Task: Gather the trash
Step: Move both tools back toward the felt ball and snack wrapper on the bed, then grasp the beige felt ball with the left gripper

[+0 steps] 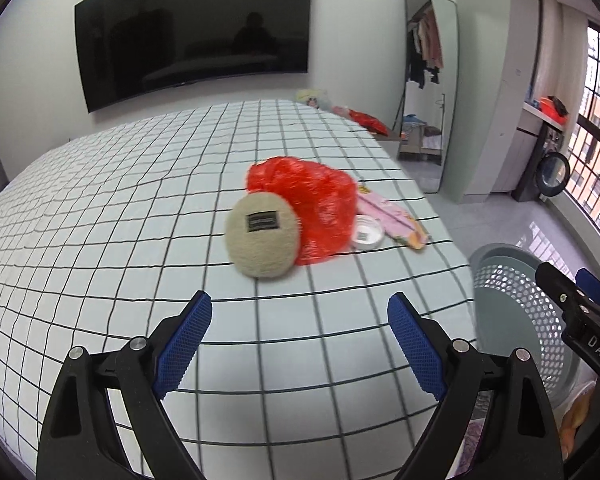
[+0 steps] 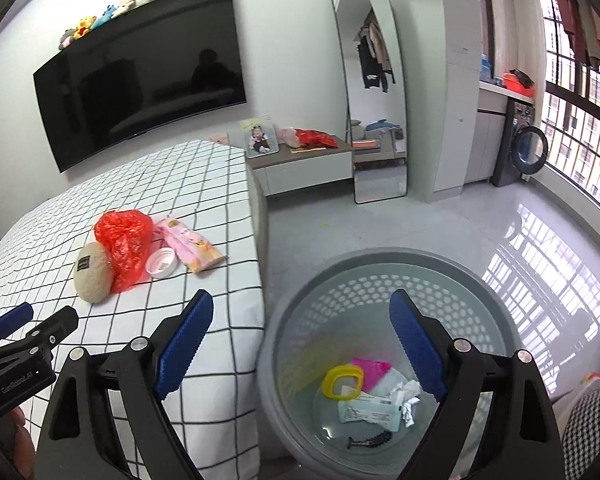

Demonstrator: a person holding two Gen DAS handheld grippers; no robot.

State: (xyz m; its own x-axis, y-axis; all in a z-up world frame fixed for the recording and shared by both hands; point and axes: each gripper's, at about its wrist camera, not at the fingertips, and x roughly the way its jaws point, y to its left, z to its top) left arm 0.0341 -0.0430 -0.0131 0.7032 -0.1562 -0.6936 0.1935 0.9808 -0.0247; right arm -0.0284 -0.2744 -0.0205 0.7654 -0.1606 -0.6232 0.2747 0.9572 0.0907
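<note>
Jaws apart and empty, the left gripper [image 1: 300, 344] faces a crumpled red plastic bag [image 1: 316, 204] near the bed's [image 1: 100, 216] right edge, seemingly light, soft and best pinched at a fold, while the right gripper [image 2: 302, 344], also parted, hangs over the bin [image 2: 284, 300].

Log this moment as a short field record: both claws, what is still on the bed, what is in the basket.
left claw: open, empty, over the bed, aimed at the pile
right claw: open, empty, above the basket
on bed: beige round pouch, red plastic bag, white lid, pink packet, clustered together
in basket: yellow ring, pink wrapper, white wrappers, small dark item
basket position: on the floor beside the bed
</note>
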